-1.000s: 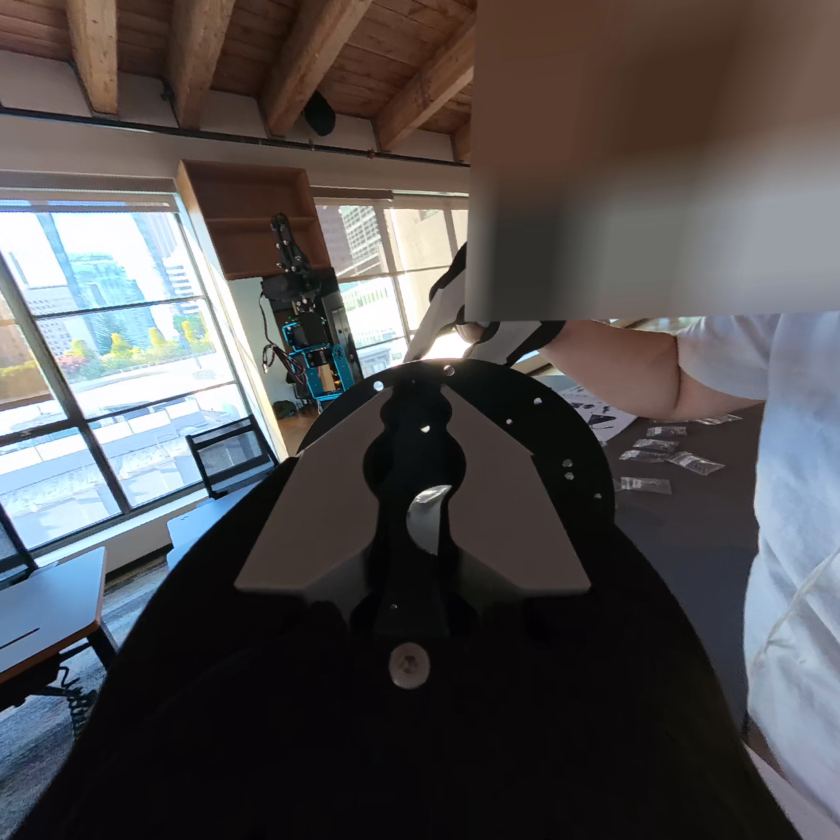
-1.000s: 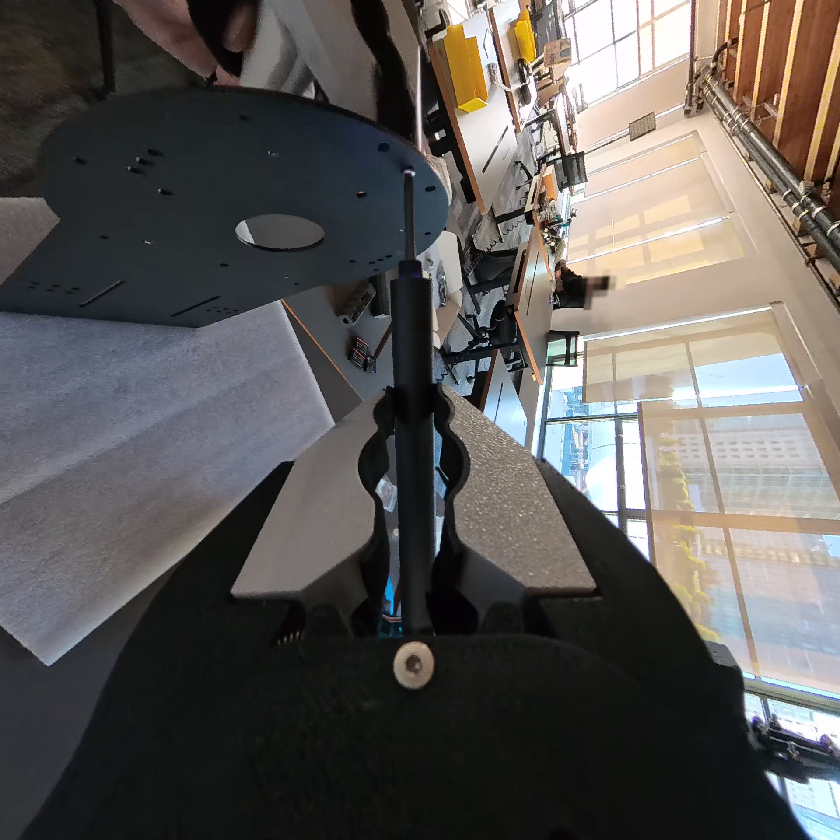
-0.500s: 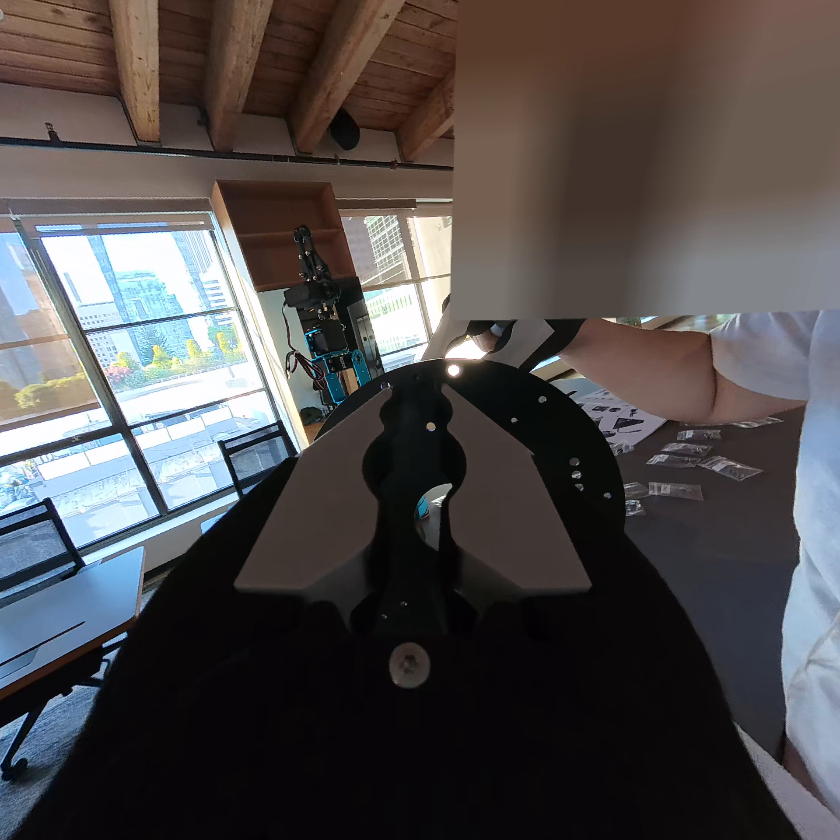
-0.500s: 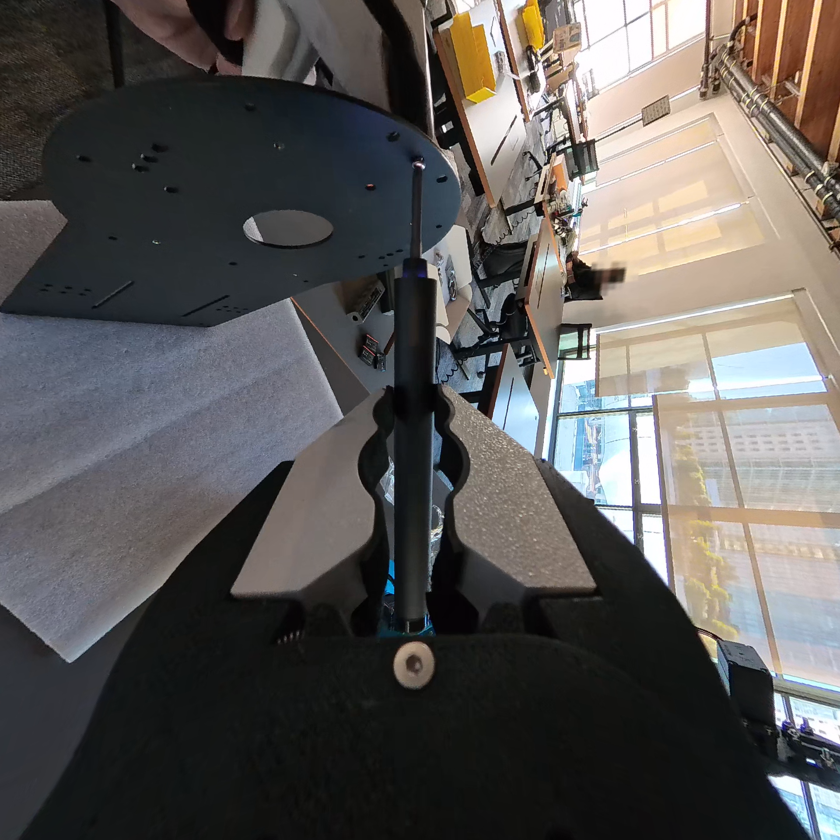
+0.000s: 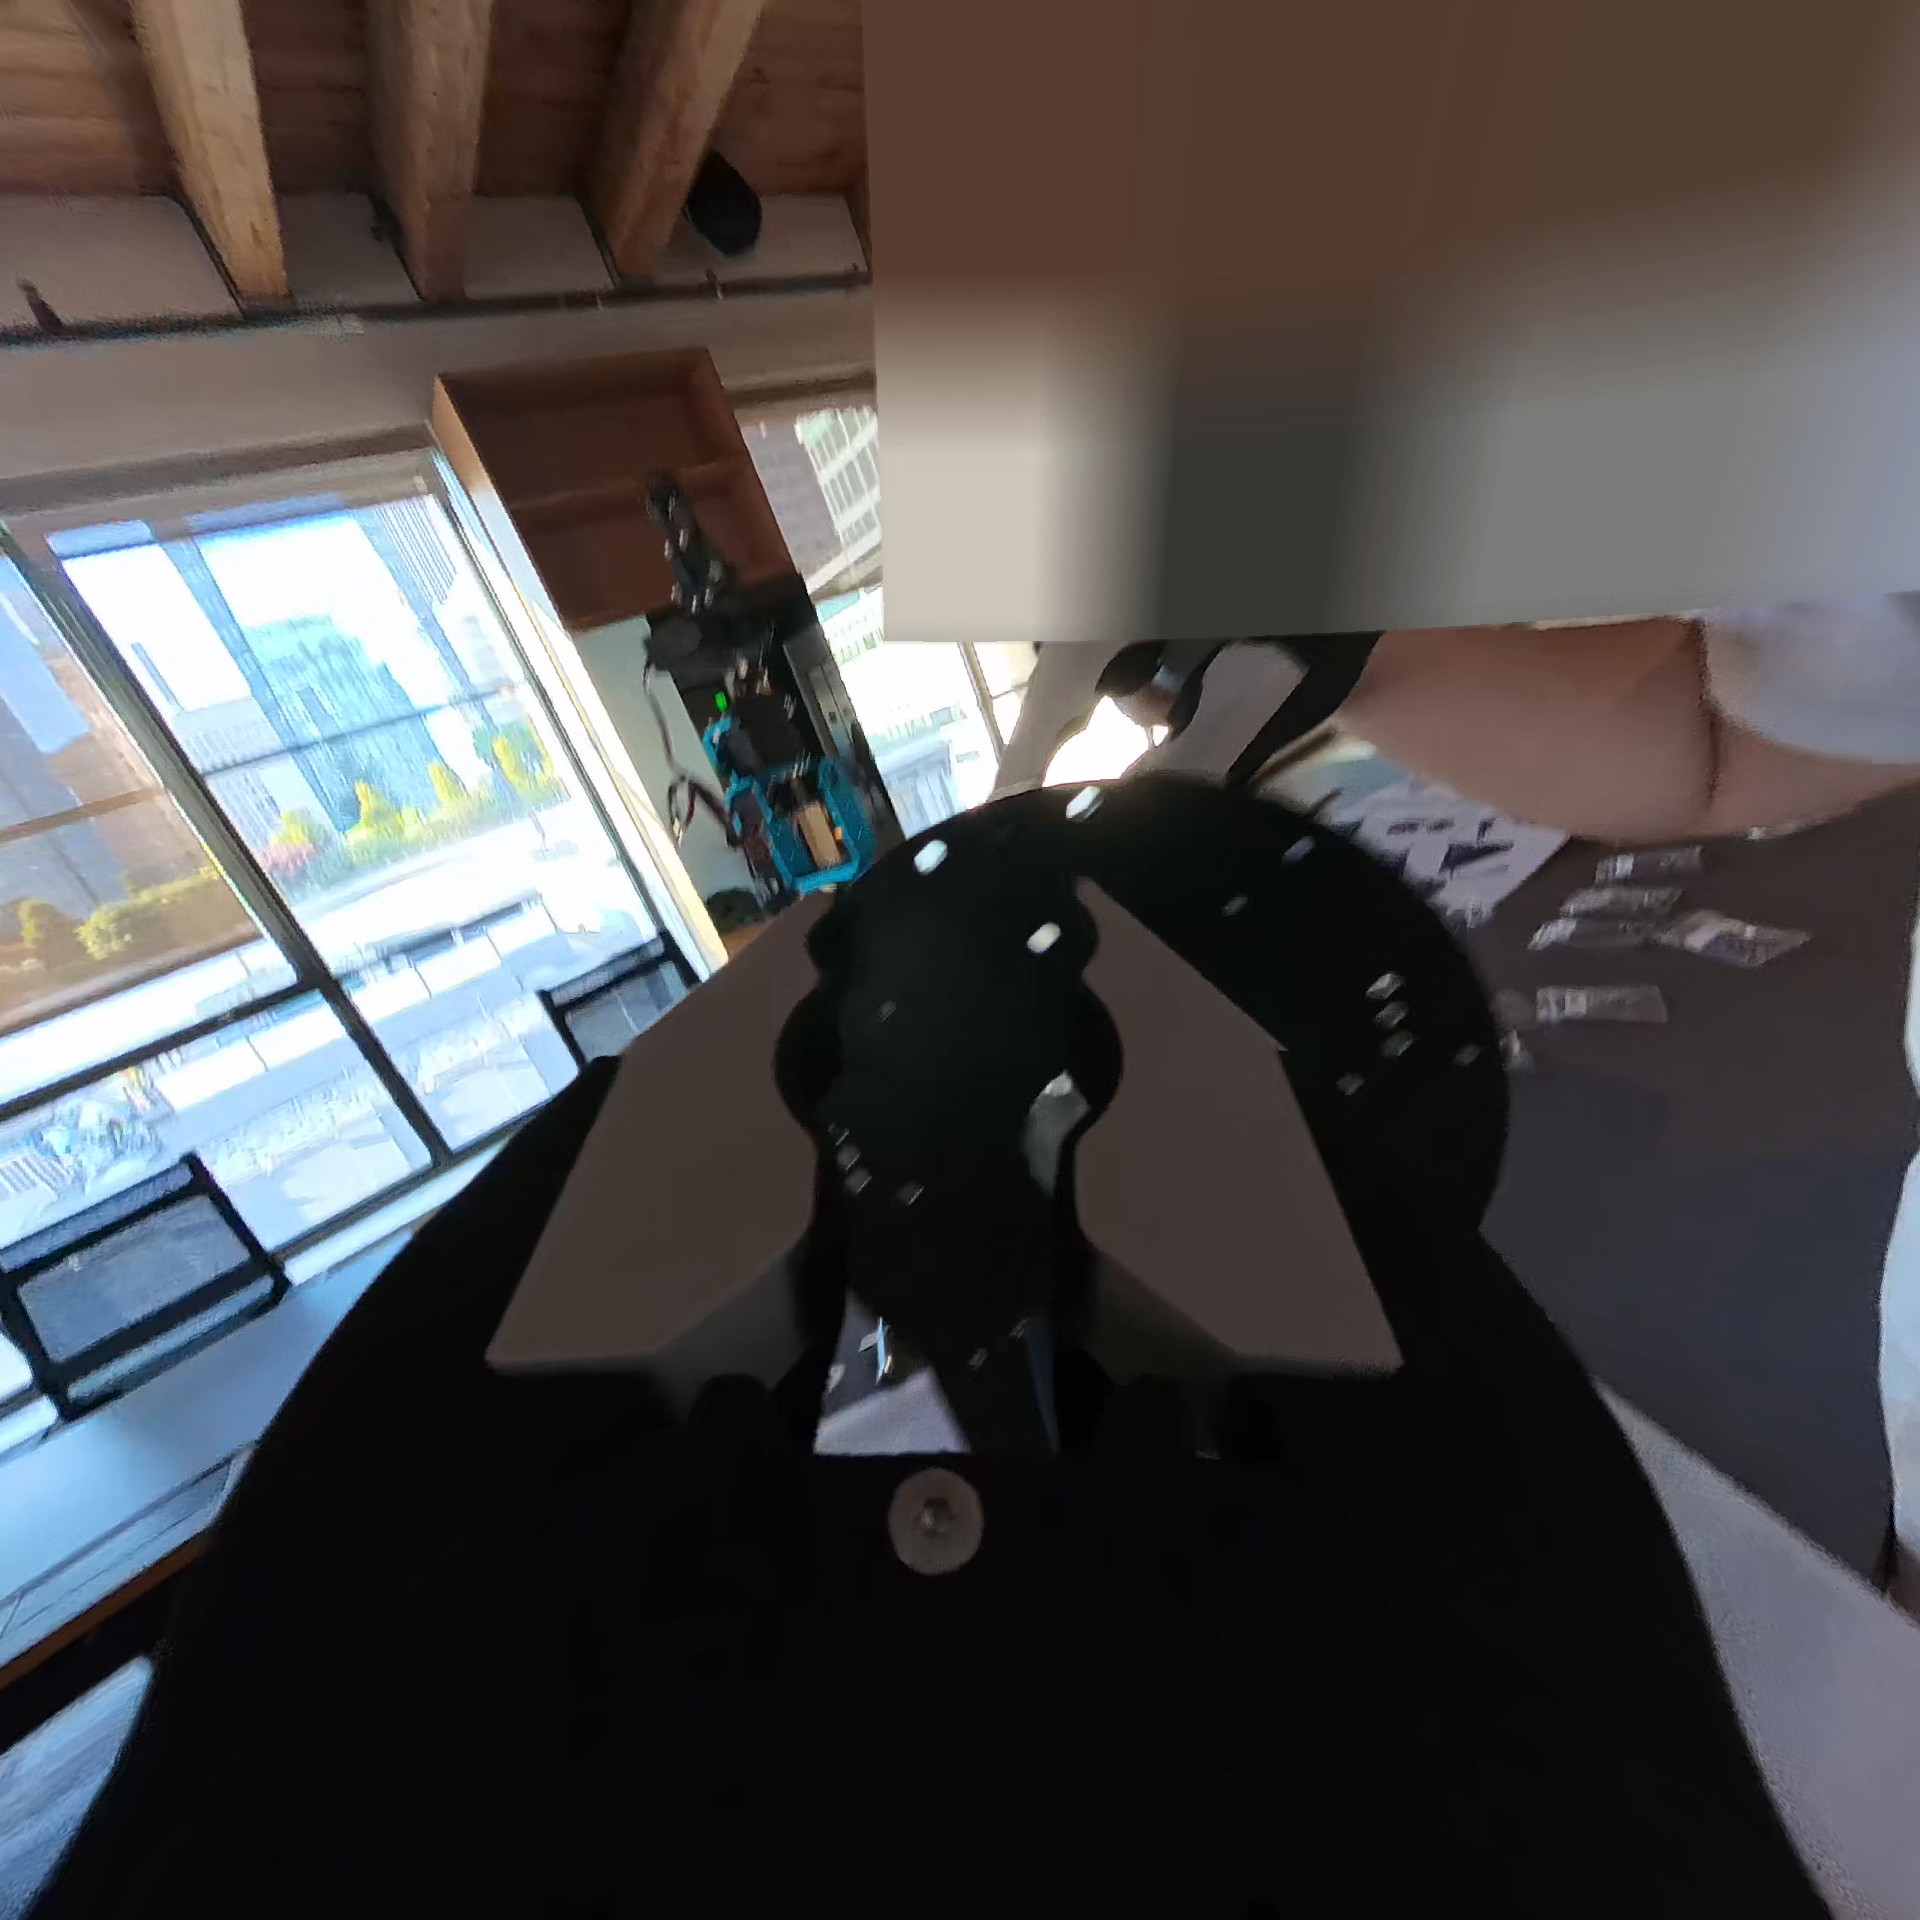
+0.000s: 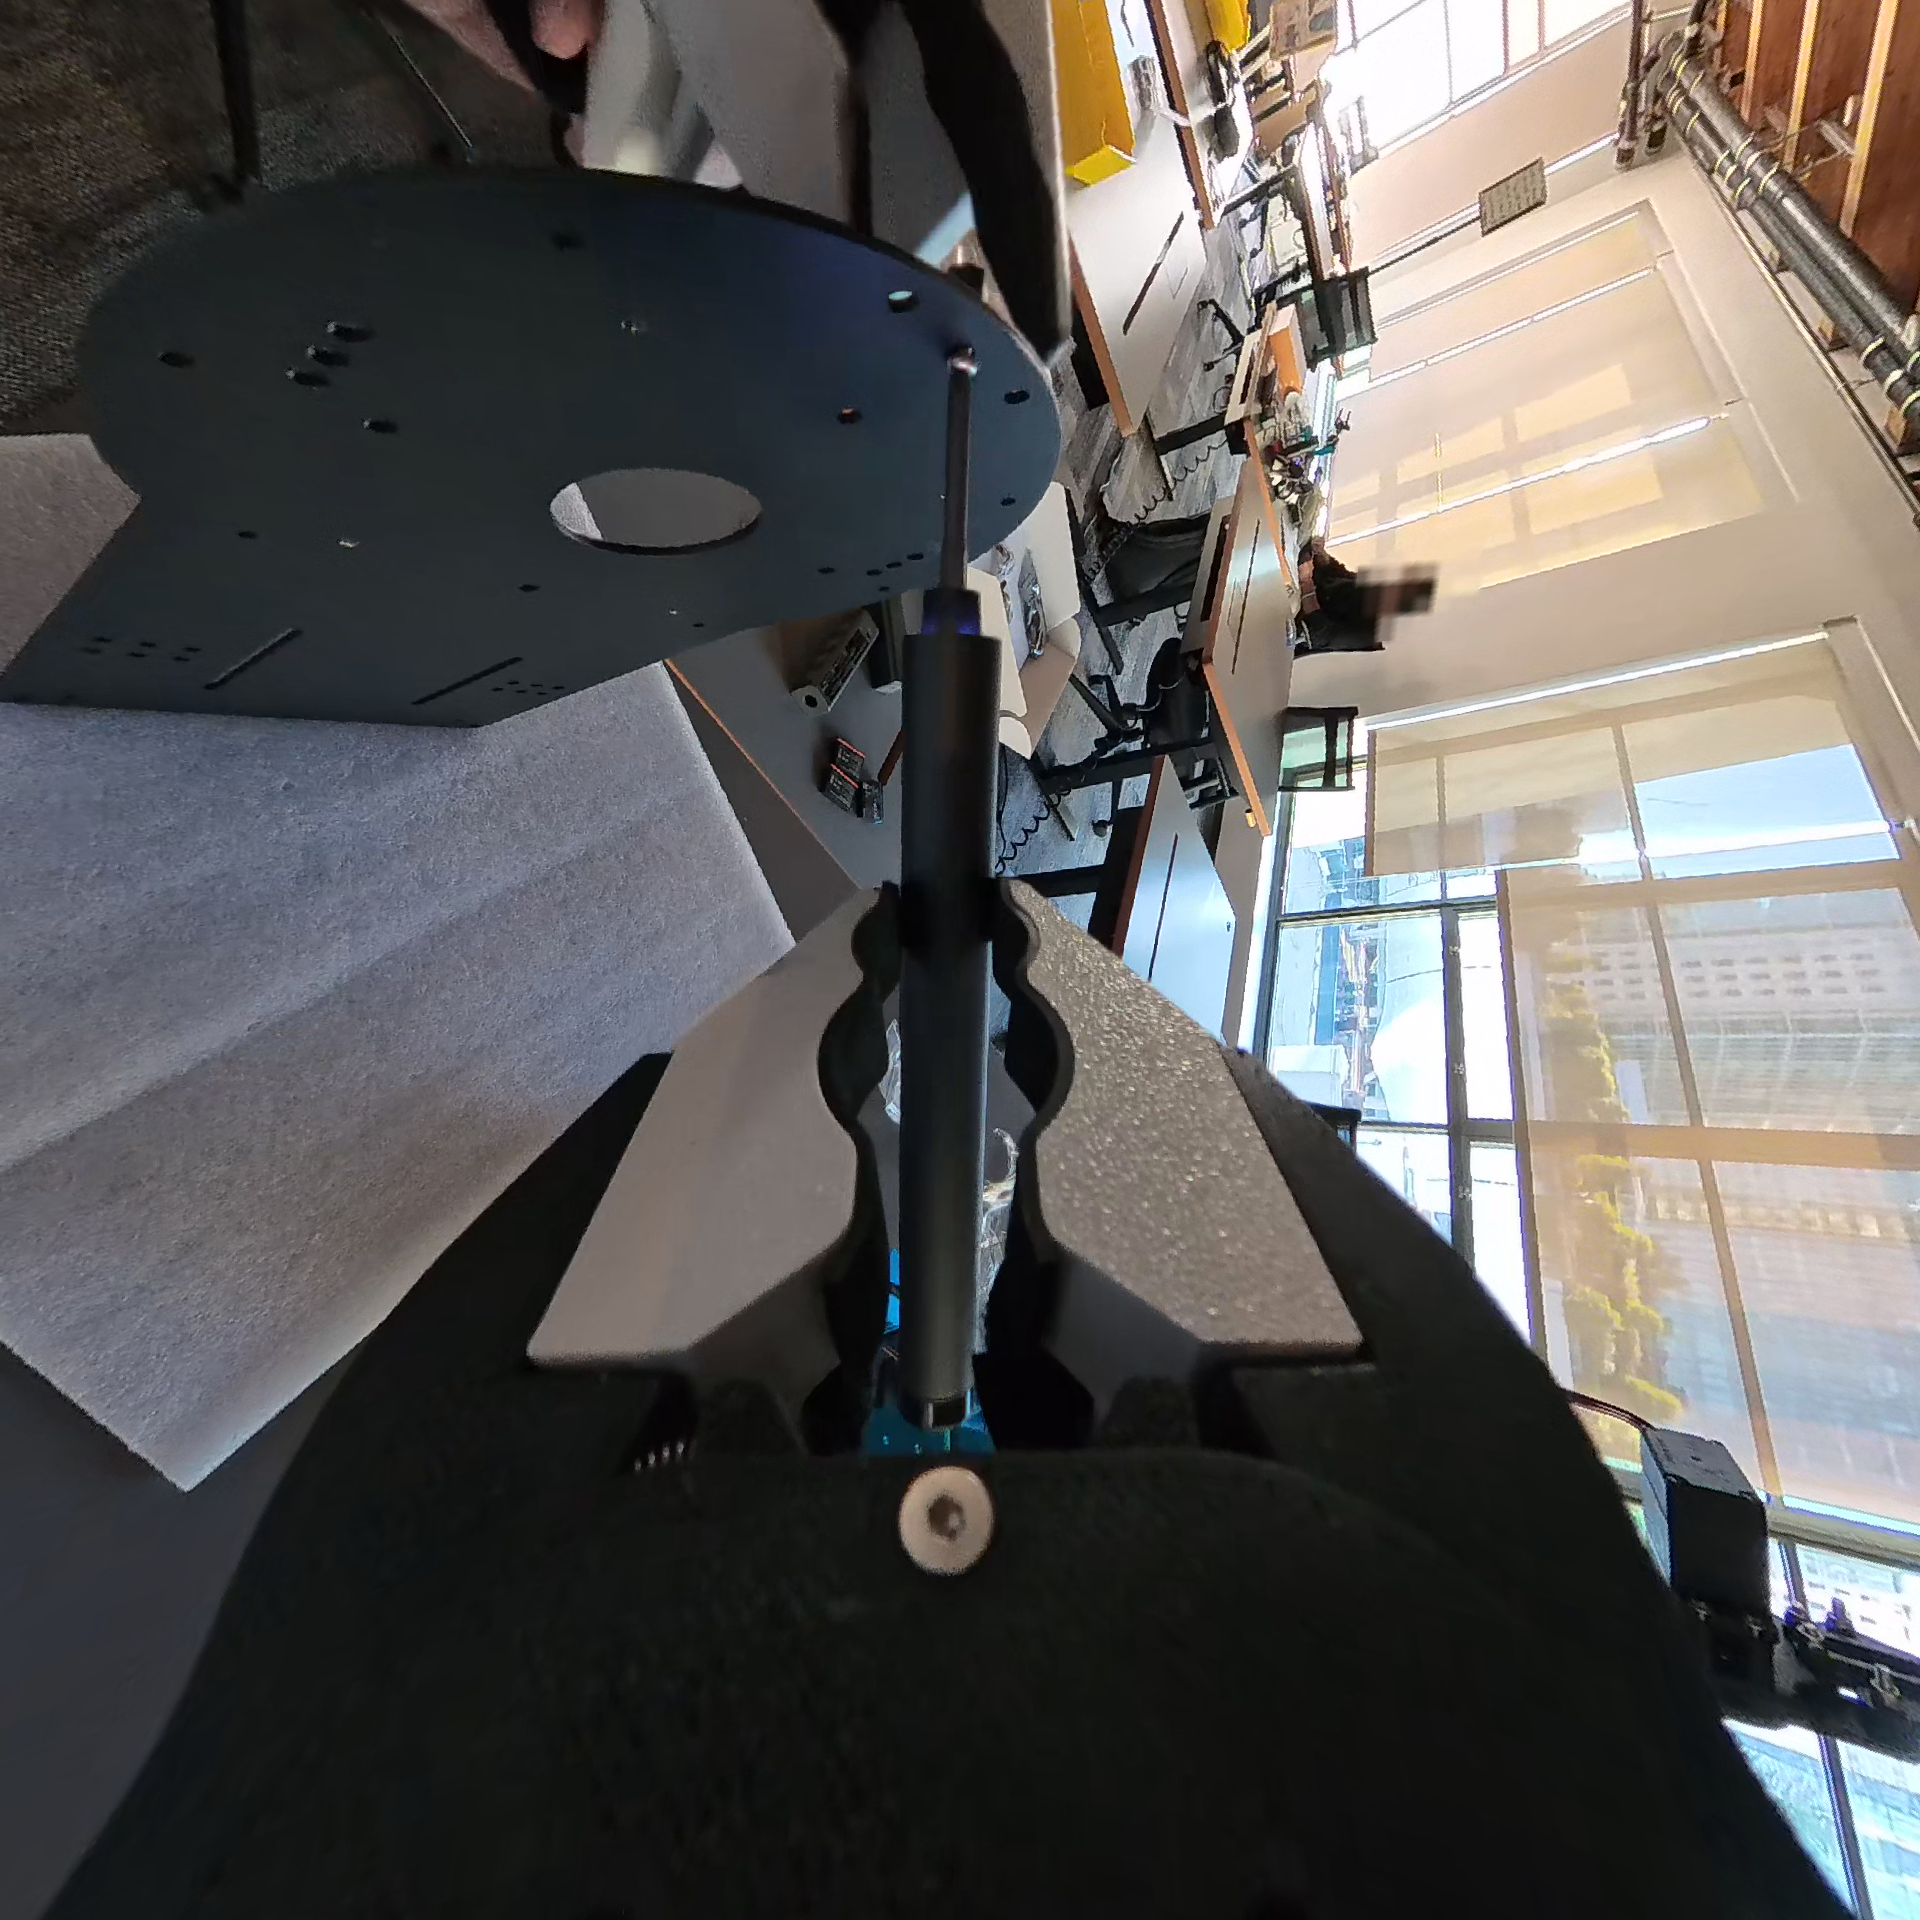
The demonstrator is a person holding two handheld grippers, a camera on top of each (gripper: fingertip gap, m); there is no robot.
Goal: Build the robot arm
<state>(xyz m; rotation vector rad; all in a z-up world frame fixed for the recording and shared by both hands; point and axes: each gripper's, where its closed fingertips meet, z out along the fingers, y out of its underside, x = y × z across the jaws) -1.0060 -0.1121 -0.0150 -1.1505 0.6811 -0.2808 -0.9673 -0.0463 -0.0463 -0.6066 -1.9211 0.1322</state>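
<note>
My left gripper [image 5: 951, 914] is shut on the edge of a black round plate [image 5: 1351, 987] drilled with many small holes, and holds it off the table. In the right wrist view the plate [image 6: 416, 468] shows its flat face, with a large round hole in the middle. My right gripper [image 6: 943, 894] is shut on a black screwdriver [image 6: 940, 935] that points forward. The thin tip of the screwdriver [image 6: 961, 364] touches the plate at a small hole near its far rim. The left gripper [image 6: 914, 125] shows behind the plate, held by a hand.
A white foam sheet [image 6: 312, 935] lies on the dark table below the plate. Several small clear bags [image 5: 1662, 935] and a printed sheet [image 5: 1455, 842] lie on the table. A person's arm [image 5: 1558, 717] reaches across. Desks, chairs and windows are beyond.
The left view has swung and blurred, and the plate has turned in the left gripper. The screwdriver tip has moved from the plate's rim onto a small hole near it.
</note>
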